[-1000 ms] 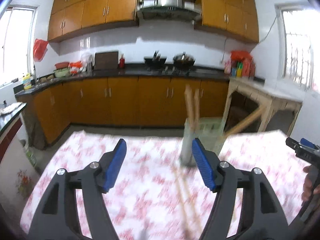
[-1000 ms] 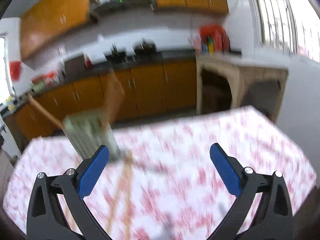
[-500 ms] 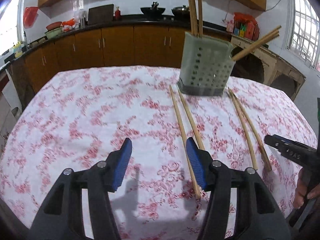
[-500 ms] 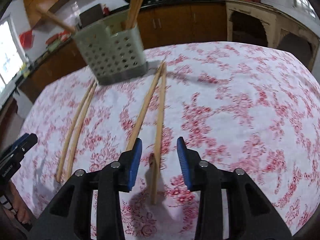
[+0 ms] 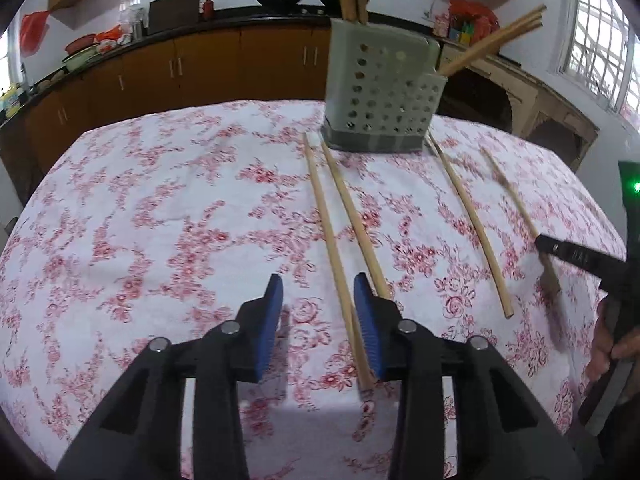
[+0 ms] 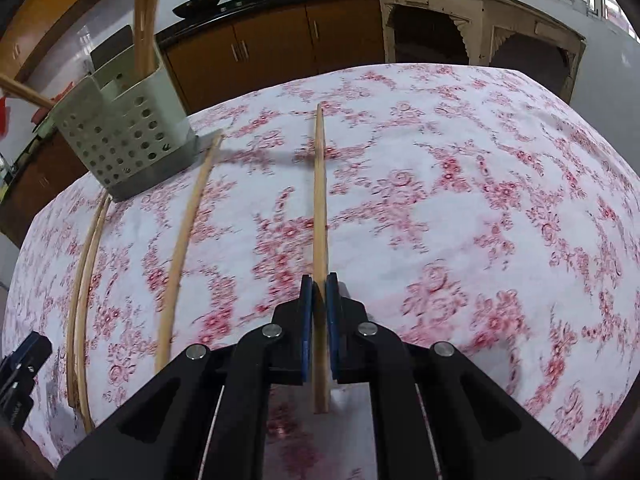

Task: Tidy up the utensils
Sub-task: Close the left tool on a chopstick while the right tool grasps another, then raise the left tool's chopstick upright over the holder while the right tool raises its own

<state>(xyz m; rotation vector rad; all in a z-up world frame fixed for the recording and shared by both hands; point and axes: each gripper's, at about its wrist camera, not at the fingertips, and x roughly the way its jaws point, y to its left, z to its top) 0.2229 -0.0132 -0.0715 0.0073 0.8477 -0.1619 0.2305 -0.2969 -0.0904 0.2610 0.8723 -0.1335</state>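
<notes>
Right wrist view: right gripper (image 6: 319,300) clamps a chopstick (image 6: 320,200); left gripper (image 5: 318,300) stands apart.

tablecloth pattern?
White with a pink-red floral print; the tablecloth shows sharpest in the left wrist view.

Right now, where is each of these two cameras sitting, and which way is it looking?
Left wrist: on the left gripper, facing along its open fingers at the caddy, beside two chopsticks on the tablecloth.
Right wrist: on the right gripper, facing along its fingers, shut on one chopstick.
Shared: caddy, floral tablecloth, loose chopsticks; each view glimpses the other gripper at its edge.
</notes>
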